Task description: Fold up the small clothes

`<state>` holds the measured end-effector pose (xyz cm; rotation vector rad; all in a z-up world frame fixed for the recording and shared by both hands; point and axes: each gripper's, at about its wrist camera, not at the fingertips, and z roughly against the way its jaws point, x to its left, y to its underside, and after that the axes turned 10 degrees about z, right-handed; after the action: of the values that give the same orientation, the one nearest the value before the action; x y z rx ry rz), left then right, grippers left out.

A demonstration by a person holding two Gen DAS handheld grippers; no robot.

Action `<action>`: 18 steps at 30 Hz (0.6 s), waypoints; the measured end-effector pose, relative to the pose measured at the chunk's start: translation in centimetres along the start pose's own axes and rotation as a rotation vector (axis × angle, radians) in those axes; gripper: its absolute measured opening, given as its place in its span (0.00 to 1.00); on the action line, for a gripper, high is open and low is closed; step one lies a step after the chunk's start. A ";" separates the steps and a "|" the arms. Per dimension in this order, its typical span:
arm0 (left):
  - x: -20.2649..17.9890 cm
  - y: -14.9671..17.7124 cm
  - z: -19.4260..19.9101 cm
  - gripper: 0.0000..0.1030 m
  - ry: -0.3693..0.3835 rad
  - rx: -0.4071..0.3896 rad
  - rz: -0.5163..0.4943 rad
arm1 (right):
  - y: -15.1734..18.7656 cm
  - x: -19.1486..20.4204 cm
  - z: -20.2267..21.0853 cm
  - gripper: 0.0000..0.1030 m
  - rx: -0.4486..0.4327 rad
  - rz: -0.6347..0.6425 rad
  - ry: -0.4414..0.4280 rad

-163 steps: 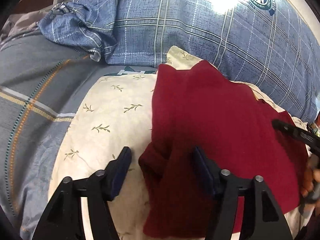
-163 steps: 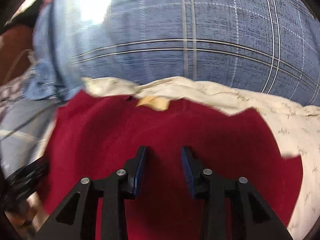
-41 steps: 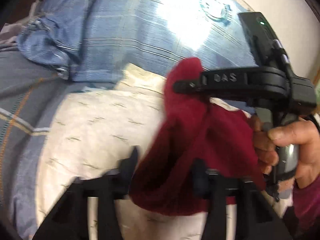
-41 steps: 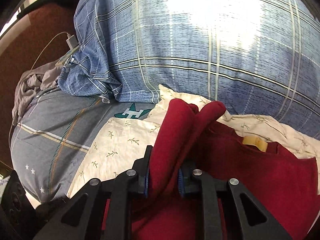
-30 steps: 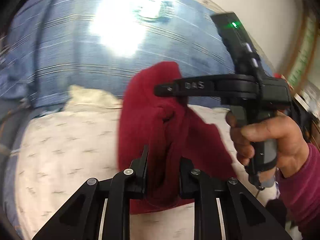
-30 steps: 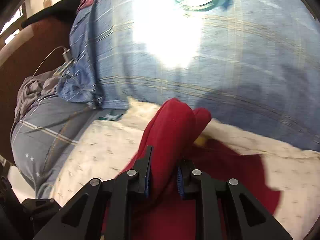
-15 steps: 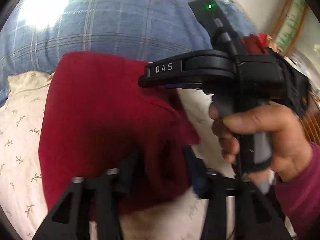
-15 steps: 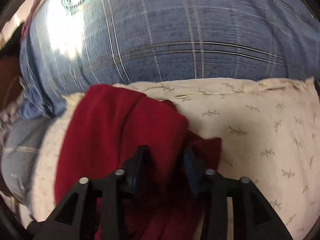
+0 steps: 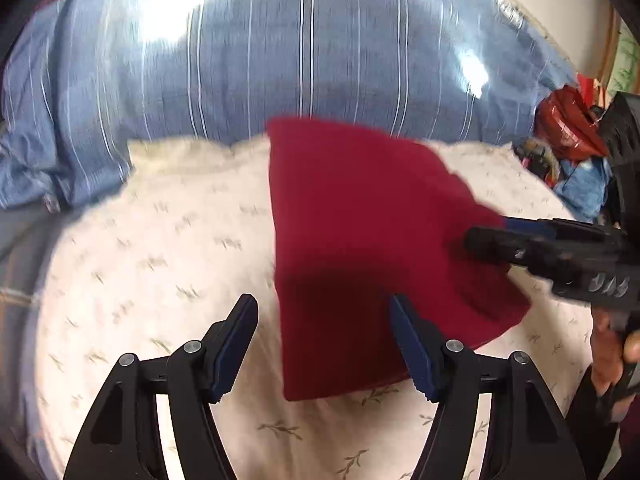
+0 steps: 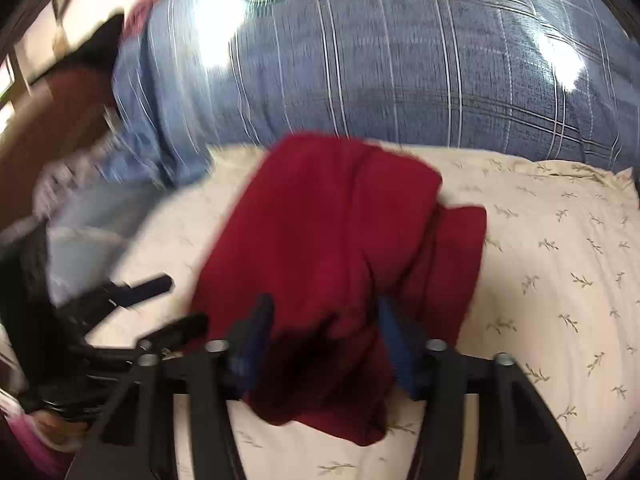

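Observation:
A dark red garment [image 9: 360, 240] lies folded over on a cream leaf-print pillow [image 9: 160, 248]. My left gripper [image 9: 324, 344] is open, its jaws wide apart above the garment's near edge, holding nothing. In the right wrist view the red garment [image 10: 332, 240] lies doubled with a lower layer sticking out at the right. My right gripper [image 10: 324, 332] is open over the garment's near edge, with cloth lying between the spread fingers. The right gripper also shows at the right of the left wrist view [image 9: 560, 256], at the garment's right edge.
A blue plaid quilt [image 9: 312, 60] rises behind the pillow. A red bag and blue items [image 9: 568, 132] lie at the far right. A brown headboard [image 10: 52, 120] and grey cloth stand at the left. The left gripper's fingers [image 10: 136, 288] reach in from the left.
Both grippers have let go of the red garment and opened. The garment, held up and carried over to the right before, now lies folded on the pillow.

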<state>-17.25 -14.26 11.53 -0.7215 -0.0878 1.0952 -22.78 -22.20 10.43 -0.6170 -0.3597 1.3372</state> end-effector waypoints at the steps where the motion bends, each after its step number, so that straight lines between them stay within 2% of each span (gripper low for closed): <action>1: -0.4 0.3 -0.6 0.65 -0.003 0.013 -0.002 | 0.7 -0.2 -0.5 0.20 0.015 -0.011 0.028; 3: -0.6 1.0 -1.2 0.66 0.007 0.034 0.004 | 2.8 -1.8 -0.7 0.16 0.001 -0.104 -0.018; 5: -0.7 1.2 -1.2 0.66 0.020 0.037 0.013 | 4.0 -2.4 -0.4 0.12 -0.016 -0.135 -0.040; 10: 0.3 0.9 -0.2 0.66 -0.004 0.016 0.039 | 3.9 -1.3 1.5 0.08 -0.033 -0.085 0.002; 13: 0.1 0.7 0.7 0.66 -0.025 -0.024 0.040 | 3.5 -1.4 2.9 0.20 -0.074 -0.138 0.002; 15: 0.3 0.6 0.4 0.66 -0.038 -0.039 0.041 | 3.0 -1.8 3.9 0.44 -0.115 -0.166 0.000; 18: 0.3 0.4 0.2 0.66 -0.056 -0.048 0.044 | 1.8 -1.8 4.1 0.45 -0.140 -0.154 0.062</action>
<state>-17.51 -13.80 11.41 -0.7389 -0.1466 1.1591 -26.91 -22.88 12.79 -0.7317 -0.4444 1.1495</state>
